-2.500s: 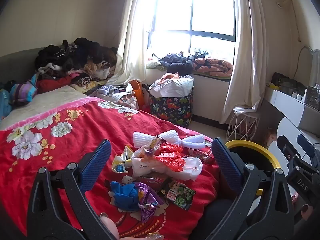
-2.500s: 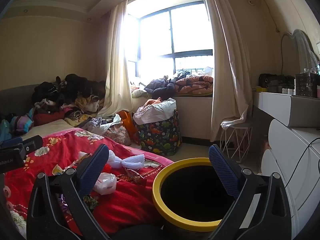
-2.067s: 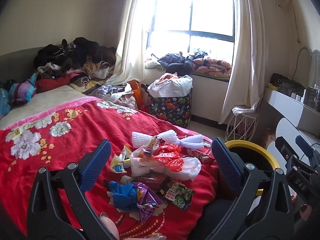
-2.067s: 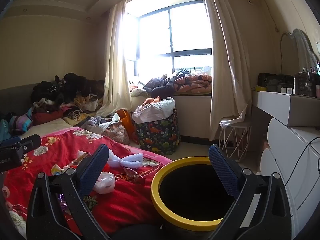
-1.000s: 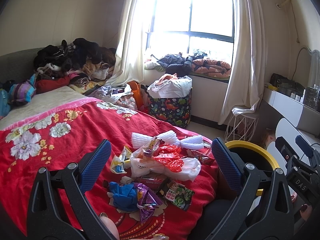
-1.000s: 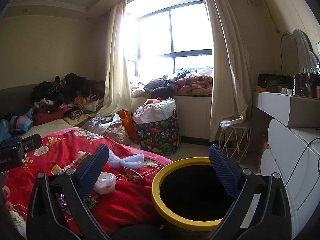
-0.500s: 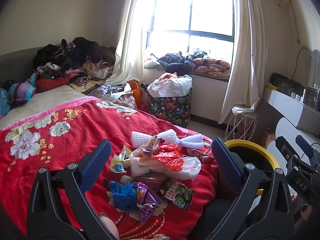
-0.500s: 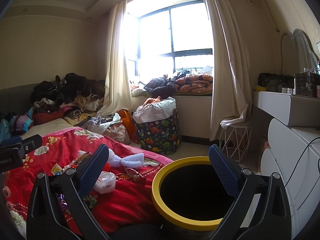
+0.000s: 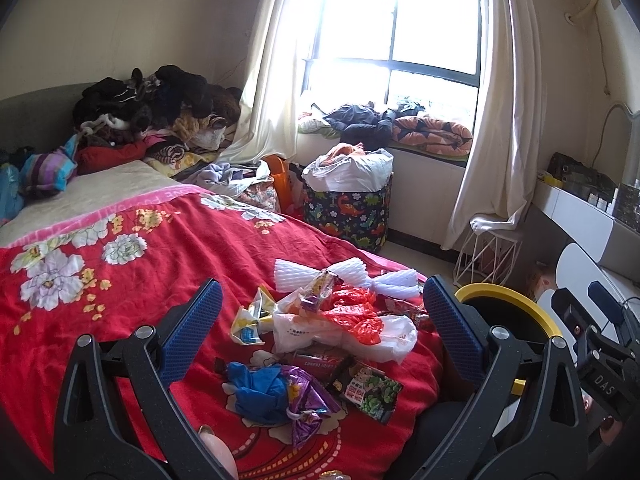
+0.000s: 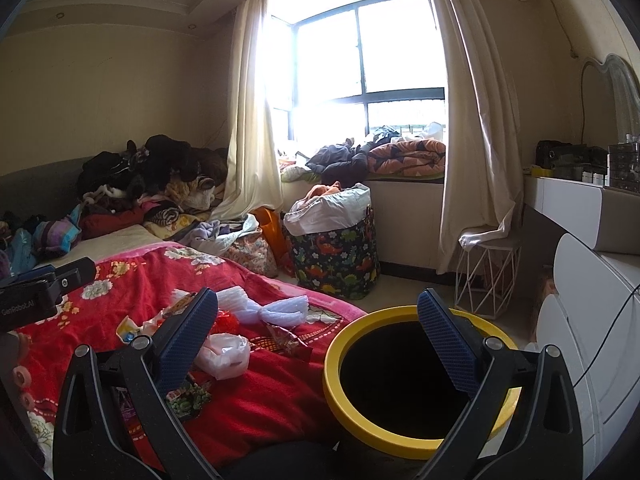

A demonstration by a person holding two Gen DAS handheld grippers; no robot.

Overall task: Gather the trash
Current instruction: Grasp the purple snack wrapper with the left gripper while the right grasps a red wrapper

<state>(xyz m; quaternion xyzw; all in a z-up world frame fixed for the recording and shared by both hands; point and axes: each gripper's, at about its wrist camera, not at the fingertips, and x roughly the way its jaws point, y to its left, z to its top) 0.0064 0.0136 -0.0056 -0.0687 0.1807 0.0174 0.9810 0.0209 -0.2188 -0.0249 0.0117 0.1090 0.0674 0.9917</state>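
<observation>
A pile of trash lies on the red floral blanket [image 9: 132, 276] at the bed's near corner: a white plastic bag [image 9: 384, 334] with red plastic on it, white foam wrap [image 9: 340, 274], a blue glove [image 9: 258, 390], a purple wrapper [image 9: 306, 394] and a green snack packet [image 9: 370, 394]. My left gripper [image 9: 320, 320] is open and empty above this pile. A black bin with a yellow rim [image 10: 348, 396] stands beside the bed; it also shows in the left wrist view [image 9: 520, 304]. My right gripper [image 10: 316, 332] is open and empty over the bin's near rim.
A dinosaur-print laundry basket [image 9: 346, 210] stands by the window. A white wire stool [image 10: 488, 276] and white drawers [image 10: 588, 312] are at right. Clothes [image 9: 152, 104] are heaped at the bed's head.
</observation>
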